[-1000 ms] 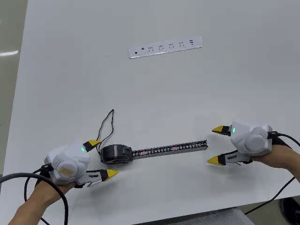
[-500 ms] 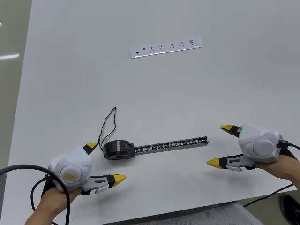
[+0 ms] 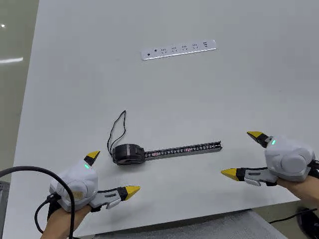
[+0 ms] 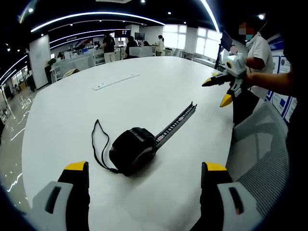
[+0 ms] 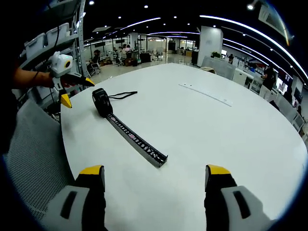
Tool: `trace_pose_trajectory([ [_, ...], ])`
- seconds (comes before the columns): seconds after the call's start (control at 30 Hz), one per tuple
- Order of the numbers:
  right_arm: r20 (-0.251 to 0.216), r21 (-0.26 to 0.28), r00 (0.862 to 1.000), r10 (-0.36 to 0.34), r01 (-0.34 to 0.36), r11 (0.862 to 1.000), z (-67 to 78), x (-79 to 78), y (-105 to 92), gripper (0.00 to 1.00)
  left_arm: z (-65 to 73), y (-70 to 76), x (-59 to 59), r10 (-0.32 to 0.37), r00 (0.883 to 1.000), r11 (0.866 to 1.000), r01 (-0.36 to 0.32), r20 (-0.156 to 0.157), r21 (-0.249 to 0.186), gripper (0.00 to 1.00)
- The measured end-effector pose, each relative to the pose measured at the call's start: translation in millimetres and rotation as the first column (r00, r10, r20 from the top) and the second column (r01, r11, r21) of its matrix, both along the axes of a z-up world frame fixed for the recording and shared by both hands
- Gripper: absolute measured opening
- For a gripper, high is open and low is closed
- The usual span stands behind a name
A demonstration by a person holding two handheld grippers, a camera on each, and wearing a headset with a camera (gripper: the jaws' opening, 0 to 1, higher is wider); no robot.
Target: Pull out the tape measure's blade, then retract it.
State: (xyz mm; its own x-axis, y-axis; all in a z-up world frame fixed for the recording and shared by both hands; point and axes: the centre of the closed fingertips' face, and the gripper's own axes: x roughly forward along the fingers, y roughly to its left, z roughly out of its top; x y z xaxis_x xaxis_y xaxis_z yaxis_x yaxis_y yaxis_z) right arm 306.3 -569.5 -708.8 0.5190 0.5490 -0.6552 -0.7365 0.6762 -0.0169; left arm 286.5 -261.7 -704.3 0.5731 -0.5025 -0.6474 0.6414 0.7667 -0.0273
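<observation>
The left gripper (image 3: pixel 112 172), jaws apart and empty, hovers just short of the tape measure (image 3: pixel 127 154) on the table (image 3: pixel 199 99). From the tape measure's body, the drawn-out blade (image 3: pixel 184 149) runs straight toward the right gripper (image 3: pixel 242 153), likewise spread and empty.

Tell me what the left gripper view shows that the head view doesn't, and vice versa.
Left gripper view, not head view: ceiling light strips, distant people and the person's white shirt. Head view, not left gripper view: the left gripper's white body from above, the hand holding it and a black cable. Both: the tape measure with its blade out, the power strip, the open right gripper.
</observation>
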Motion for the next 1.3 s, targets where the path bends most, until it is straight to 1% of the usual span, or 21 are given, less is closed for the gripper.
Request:
trace_pose_trajectory([
  [0.1,0.010,0.007,1.000,-0.020,0.020,1.000,4.3,-4.8,-1.4,0.89,0.8,3.9,-1.7,0.018,1.000,1.000,-0.018,0.003,0.005,0.97],
  [0.17,0.012,0.012,0.999,-0.030,0.030,0.999,6.4,-8.4,-1.8,0.90,5.2,5.3,-1.5,0.034,0.999,0.999,-0.034,0.012,-0.001,0.98],
  [0.33,0.014,0.028,0.999,-0.045,0.044,0.999,10.1,-14.5,-0.5,0.93,7.8,6.3,-1.8,0.043,0.999,0.999,-0.043,0.014,-0.001,0.99],
  [0.43,0.015,0.027,0.999,-0.046,0.046,0.999,10.7,-14.8,-1.1,0.93,8.1,7.0,-1.7,0.051,0.999,0.999,-0.051,0.014,0.003,0.99],
  [0.57,0.014,0.036,0.999,-0.052,0.052,0.998,13.1,-15.8,-1.2,0.94,8.5,6.4,-3.4,0.062,0.998,0.998,-0.062,0.009,-0.005,0.99],
  [0.83,0.019,0.042,0.998,-0.059,0.058,0.997,17.3,-18.7,-0.5,0.94,12.3,9.6,-5.0,0.086,0.996,0.996,-0.086,0.015,-0.007,0.99],
  [0.97,0.019,0.048,0.998,-0.068,0.067,0.997,17.8,-19.8,-0.5,0.94,12.7,11.6,-4.7,0.093,0.996,0.996,-0.092,0.018,-0.007,0.99],
  [1.3,0.013,0.049,0.997,-0.072,0.071,0.996,16.9,-22.6,-0.3,0.94,12.4,11.0,-4.5,0.103,0.995,0.995,-0.102,0.016,-0.011,0.99],
])
